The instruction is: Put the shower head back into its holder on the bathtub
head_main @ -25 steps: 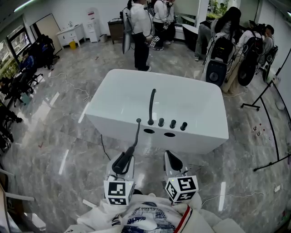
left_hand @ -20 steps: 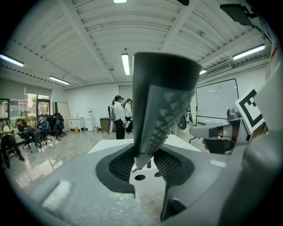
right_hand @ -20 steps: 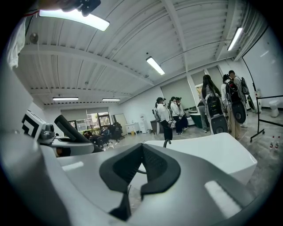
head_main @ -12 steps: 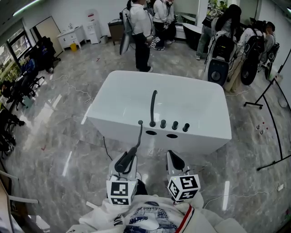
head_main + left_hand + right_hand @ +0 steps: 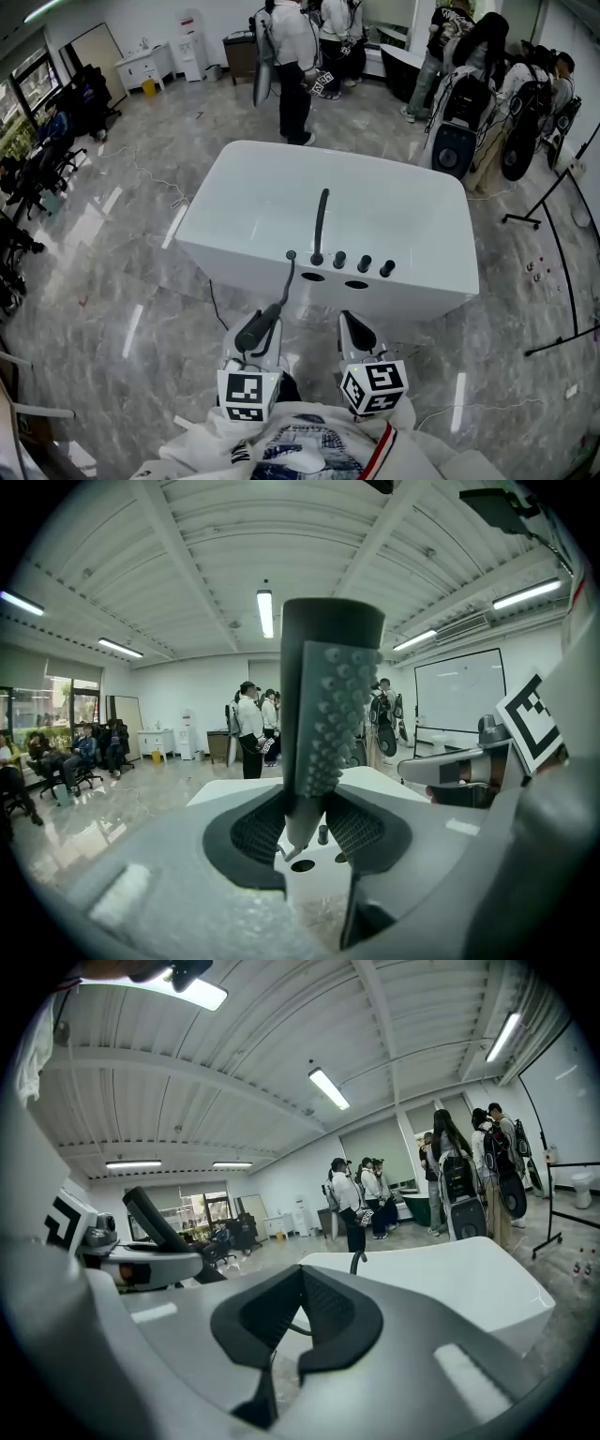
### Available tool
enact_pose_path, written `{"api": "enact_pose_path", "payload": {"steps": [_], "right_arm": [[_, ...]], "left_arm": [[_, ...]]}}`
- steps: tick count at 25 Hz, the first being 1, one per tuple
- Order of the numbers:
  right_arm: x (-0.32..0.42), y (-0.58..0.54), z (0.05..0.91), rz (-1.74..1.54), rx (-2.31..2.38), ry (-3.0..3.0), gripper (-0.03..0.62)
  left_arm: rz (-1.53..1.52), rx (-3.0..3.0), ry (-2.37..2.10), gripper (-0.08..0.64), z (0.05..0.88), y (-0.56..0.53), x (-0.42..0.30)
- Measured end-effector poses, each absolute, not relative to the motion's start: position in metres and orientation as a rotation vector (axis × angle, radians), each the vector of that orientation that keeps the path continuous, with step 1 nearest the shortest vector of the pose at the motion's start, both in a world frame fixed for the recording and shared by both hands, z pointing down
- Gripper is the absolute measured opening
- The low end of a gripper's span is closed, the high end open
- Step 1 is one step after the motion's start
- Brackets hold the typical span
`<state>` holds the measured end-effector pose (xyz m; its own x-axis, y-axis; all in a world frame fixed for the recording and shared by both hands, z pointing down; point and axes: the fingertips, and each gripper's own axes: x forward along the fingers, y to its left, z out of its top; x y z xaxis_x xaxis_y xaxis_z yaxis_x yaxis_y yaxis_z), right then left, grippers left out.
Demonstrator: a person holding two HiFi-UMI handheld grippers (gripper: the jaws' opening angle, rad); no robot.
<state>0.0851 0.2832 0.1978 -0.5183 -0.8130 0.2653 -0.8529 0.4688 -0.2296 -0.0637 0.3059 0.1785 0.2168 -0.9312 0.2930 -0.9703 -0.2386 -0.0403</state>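
left gripper point(image 5: 305, 819) fingers grasp dark grey studded shower head point(image 5: 328, 696) | right gripper point(image 5: 302, 1277) fingers clenched, empty | white bathtub point(image 5: 281, 187) ahead

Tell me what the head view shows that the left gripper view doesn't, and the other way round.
Only the head view: the bathtub in full outline, its curved spout, and the marker cube on the left gripper. Only the left gripper view: the shower head with its nubbed spray face, and the ceiling lights. Both: the left gripper shut on the shower head's handle, the right gripper beside it, the bathtub ahead, people standing beyond.
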Motion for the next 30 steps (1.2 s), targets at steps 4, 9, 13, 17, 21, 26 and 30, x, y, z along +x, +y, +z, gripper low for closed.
{"api": "enact_pose_path", "payload": {"steps": [4, 9, 13, 17, 21, 26, 30], "right_arm": [[0.074, 0.27, 0.199, 0.516, 1.471, -2.584, 0.005], [0.068, 0.252, 0.205, 0.532, 1.488, -2.566, 0.005], [0.062, 0.241, 0.209, 0.547, 1.506, -2.547, 0.005], [0.056, 0.231, 0.212, 0.55, 1.526, -2.526, 0.005], [0.05, 0.218, 0.216, 0.549, 1.539, -2.502, 0.006], [0.038, 0.202, 0.217, 0.541, 1.568, -2.471, 0.005], [0.025, 0.189, 0.216, 0.534, 1.592, -2.451, 0.005]], "left_arm": [[0.391, 2.327, -1.827, 0.141, 0.179, 0.292, -0.073], [0.403, 2.345, -1.799, 0.141, 0.184, 0.273, -0.077], [0.411, 2.356, -1.768, 0.142, 0.188, 0.26, -0.082], [0.411, 2.362, -1.747, 0.141, 0.192, 0.246, -0.089], [0.405, 2.373, -1.72, 0.141, 0.197, 0.23, -0.095], [0.393, 2.399, -1.686, 0.141, 0.199, 0.21, -0.106], [0.38, 2.425, -1.651, 0.141, 0.2, 0.194, -0.117]]}}
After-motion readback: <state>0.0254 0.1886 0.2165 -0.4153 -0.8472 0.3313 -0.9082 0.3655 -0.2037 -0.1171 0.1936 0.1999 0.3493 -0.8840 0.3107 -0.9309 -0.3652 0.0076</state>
